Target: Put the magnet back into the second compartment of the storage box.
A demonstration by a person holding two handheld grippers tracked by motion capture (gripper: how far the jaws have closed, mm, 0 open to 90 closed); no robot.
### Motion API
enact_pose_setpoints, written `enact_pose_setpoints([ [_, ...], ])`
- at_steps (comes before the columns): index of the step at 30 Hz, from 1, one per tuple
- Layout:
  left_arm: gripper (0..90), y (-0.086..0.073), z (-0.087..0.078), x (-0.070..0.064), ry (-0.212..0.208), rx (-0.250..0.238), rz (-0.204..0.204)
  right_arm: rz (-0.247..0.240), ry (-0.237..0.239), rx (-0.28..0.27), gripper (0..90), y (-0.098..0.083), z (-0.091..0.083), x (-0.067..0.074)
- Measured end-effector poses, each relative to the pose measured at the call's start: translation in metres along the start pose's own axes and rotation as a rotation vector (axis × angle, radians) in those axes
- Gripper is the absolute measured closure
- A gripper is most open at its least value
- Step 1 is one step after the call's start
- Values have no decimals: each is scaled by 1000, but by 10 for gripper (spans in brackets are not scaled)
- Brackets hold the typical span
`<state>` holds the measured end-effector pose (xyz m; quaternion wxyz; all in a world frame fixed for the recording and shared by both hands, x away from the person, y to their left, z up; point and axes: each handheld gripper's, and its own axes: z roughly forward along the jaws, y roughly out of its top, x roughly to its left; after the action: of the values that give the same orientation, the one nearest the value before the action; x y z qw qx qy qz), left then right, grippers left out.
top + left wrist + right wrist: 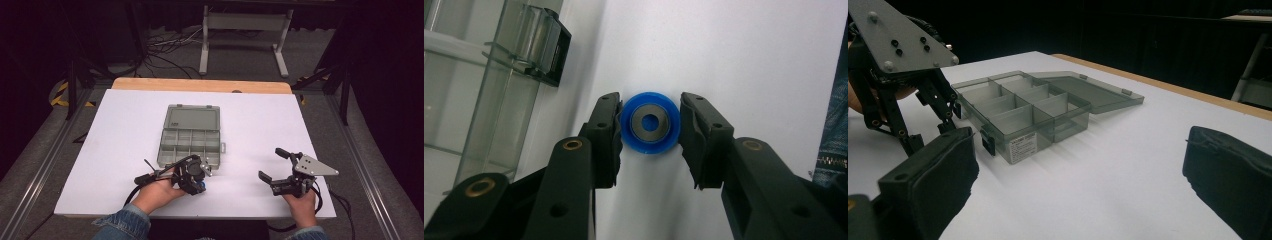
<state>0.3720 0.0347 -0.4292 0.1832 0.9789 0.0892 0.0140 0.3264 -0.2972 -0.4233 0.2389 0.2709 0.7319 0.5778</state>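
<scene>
Two grippers: left gripper (650, 131) pinches blue disc (649, 122), seemingly beside box (191, 135); right gripper (274, 164) jaws spread.

Centre of the white table sheet (125, 130) is taken up by an open grey translucent plastic compartment box (190, 142), lid laid flat on the far side. Broad bare sheet is seen left and right of it. The near-left approach is blocked by the left gripper (197, 172), set just beside the box's near edge. The right gripper (272, 164) is held well apart.
</scene>
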Motion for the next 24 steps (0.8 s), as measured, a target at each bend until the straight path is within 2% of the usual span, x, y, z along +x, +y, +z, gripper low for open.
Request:
enact_pose_setpoints([
  [5, 621, -1, -4, -1, -19, -23, -15, 1, 1, 0, 15, 0, 0, 0],
  [15, 622, 1, -17, -4, -14, -23, 4, 2, 2, 0, 15, 0, 0, 0],
  [18, 621, 2, -23, -4, -15, -18, 21, 0, 2, 2, 15, 0, 0, 0],
  [24, 622, 2, -32, -6, -5, -16, 20, 2, 1, 2, 15, 0, 0, 0],
])
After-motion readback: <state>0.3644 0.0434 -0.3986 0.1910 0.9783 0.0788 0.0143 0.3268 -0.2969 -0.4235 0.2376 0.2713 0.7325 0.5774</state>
